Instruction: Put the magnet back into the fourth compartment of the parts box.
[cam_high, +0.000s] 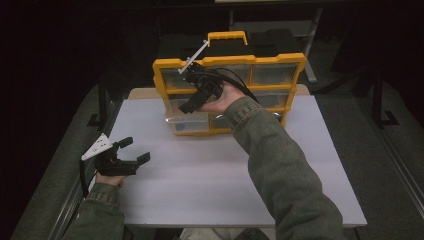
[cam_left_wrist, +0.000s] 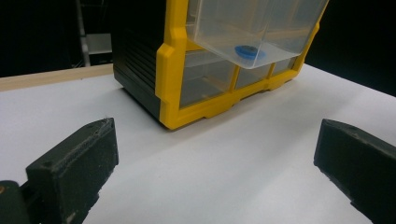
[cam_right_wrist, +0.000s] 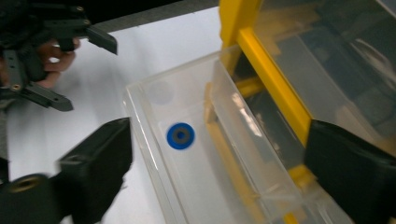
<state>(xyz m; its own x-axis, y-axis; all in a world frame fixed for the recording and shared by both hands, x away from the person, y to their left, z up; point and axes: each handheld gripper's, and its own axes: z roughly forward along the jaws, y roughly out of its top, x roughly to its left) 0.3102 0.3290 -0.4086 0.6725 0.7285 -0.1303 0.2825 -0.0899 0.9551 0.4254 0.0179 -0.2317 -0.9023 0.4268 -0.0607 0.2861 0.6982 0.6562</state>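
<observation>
Clear drawer (cam_right_wrist: 205, 154), pulled from my yellow organizer (cam_high: 229, 95), holds a blue disc (cam_right_wrist: 180, 136); no legible writing; right claw (cam_right_wrist: 219, 172) released, left claw (cam_high: 135, 150) released.

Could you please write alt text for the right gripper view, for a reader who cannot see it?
A clear drawer stands pulled out of a yellow-framed organizer, with a small blue ring lying on its floor. The right claw hangs open above it, and the left claw waits open over the white table.
</observation>
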